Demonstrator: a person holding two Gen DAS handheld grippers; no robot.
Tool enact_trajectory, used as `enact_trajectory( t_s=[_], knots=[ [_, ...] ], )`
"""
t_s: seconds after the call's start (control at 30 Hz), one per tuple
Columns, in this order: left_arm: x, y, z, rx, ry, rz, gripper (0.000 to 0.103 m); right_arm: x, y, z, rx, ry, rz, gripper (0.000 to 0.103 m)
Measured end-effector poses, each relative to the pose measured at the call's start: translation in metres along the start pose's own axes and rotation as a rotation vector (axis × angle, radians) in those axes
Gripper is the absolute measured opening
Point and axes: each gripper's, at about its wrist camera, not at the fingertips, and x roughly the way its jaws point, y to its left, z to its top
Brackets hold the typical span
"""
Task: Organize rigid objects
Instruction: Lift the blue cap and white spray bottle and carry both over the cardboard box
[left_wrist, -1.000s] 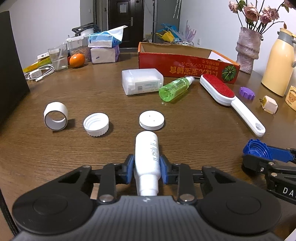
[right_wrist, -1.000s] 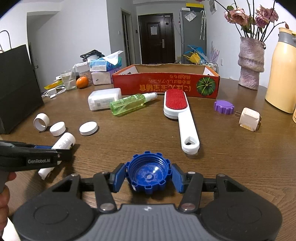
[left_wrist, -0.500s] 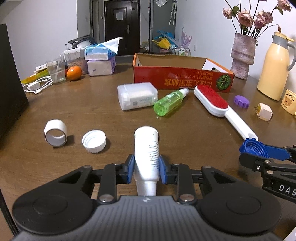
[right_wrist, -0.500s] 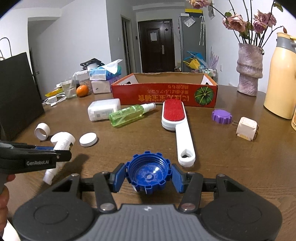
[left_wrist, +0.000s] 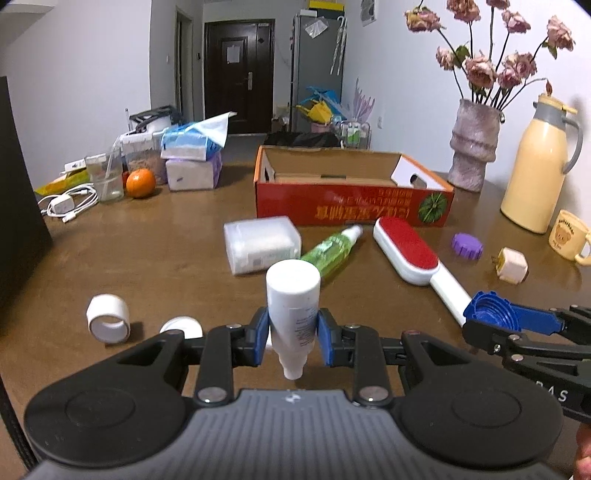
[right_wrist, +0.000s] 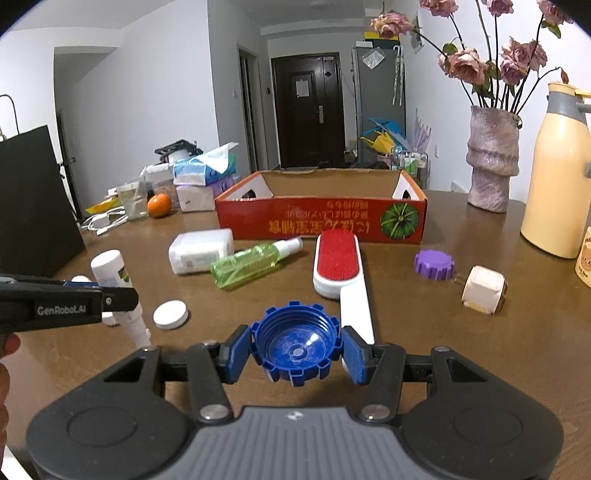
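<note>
My left gripper (left_wrist: 291, 339) is shut on a white bottle (left_wrist: 291, 306), held off the table with its flat base tilted up and away from me. From the right wrist view the same bottle (right_wrist: 110, 269) hangs in the left gripper (right_wrist: 125, 295) at the left edge. My right gripper (right_wrist: 295, 350) is shut on a blue ribbed cap (right_wrist: 295, 345), its hollow side facing the camera. That cap (left_wrist: 487, 308) shows at the right of the left wrist view. An open red cardboard box (right_wrist: 321, 221) stands at the back of the table.
On the wooden table lie a white plastic box (left_wrist: 262, 243), a green spray bottle (left_wrist: 328, 251), a red lint brush (left_wrist: 406, 251), a purple cap (left_wrist: 467, 245), a plug (left_wrist: 511, 264), a white ring (left_wrist: 108, 321) and a white lid (right_wrist: 170, 314). A vase (left_wrist: 472, 147), thermos (left_wrist: 539, 166) and mug (left_wrist: 567, 236) stand right.
Both grippers have risen. The white bottle has come up off the table with its far end tipping upward, and the blue cap has risen with the right gripper.
</note>
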Motion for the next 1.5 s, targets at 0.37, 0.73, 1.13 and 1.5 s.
enact_trajectory(
  t_s=[0.37, 0.73, 1.13, 1.5],
  knots=[
    [0.004, -0.006, 0.035, -0.006, -0.047, -0.009, 0.029, 0.006, -0.009, 0.03, 0.006, -0.053, -0.004, 0.052],
    [0.022, -0.016, 0.065, -0.023, -0.073, -0.025, 0.029, 0.022, -0.021, 0.063, 0.009, -0.099, 0.007, 0.052],
    [0.055, -0.031, 0.099, -0.055, -0.092, -0.046, 0.029, 0.048, -0.039, 0.095, 0.014, -0.142, 0.0, 0.052],
    [0.085, -0.048, 0.128, -0.063, -0.119, -0.044, 0.029, 0.076, -0.054, 0.124, 0.01, -0.166, -0.007, 0.052]
  ],
)
